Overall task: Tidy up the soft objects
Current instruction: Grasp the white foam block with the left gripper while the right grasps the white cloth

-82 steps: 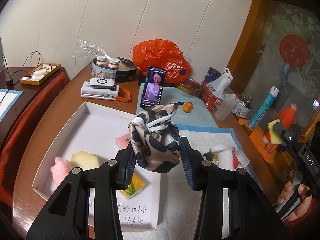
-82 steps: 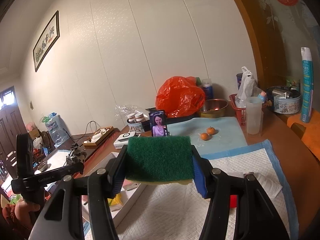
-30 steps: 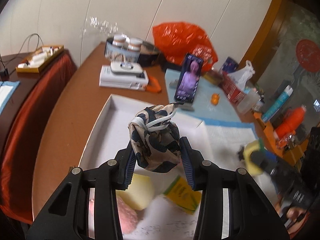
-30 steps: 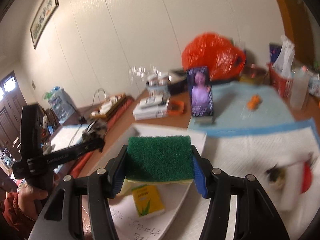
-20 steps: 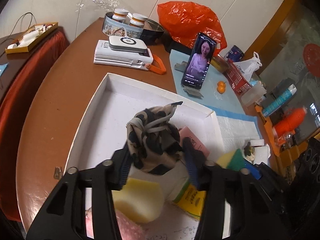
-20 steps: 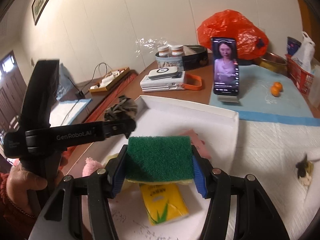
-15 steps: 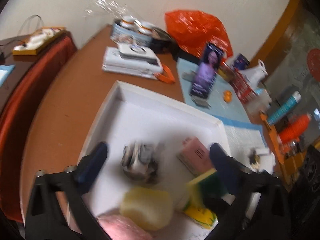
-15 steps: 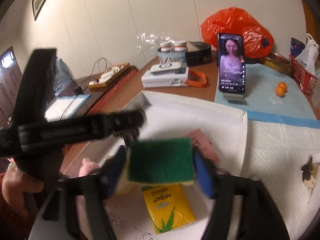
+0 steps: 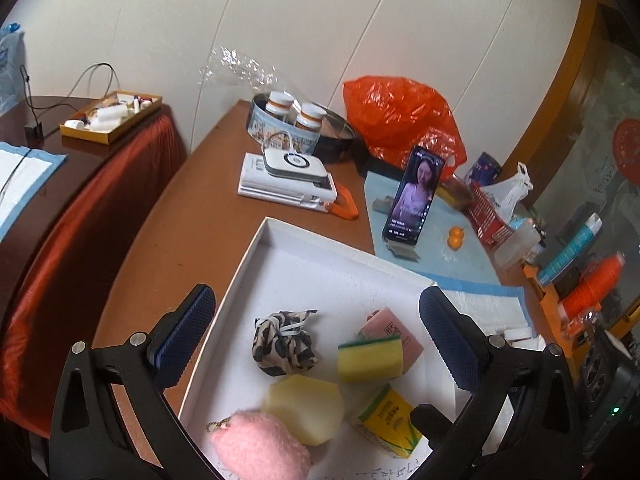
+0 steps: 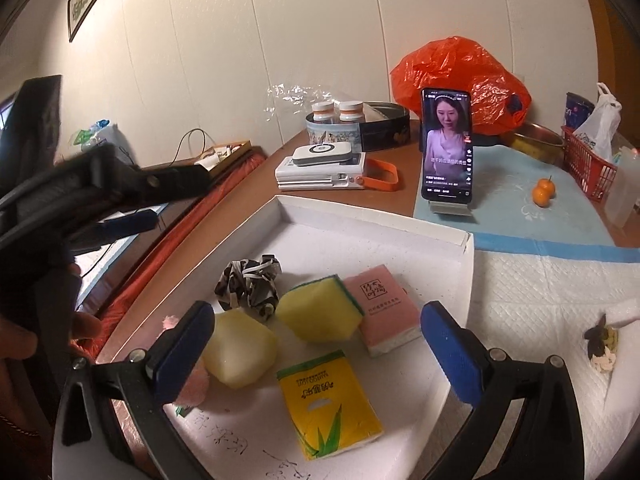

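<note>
The left hand-held gripper hangs over the white tray with its jaws spread wide and nothing between the pads. The right hand-held gripper has just been opening and is likewise released, its jaws clear of everything below.

Going left to right across the tray in the right wrist view: a pink fluffy ball sits at the near left edge, partly hidden by a blue pad. Just beside it lies a pale yellow sponge. Behind that, touching it, is the patterned cloth bundle tied with a white band. Next comes the scouring sponge, yellow side up with its green layer on the far edge, leaning against a pink pack. In front lies a yellow tissue pack, flat on the tray floor.

The tray rests on the brown bench, its right edge over a white pad. A small dark-and-cream thing lies on that pad, well apart from the tray. Behind the tray a phone stands upright on a stand, with two oranges to its right.
</note>
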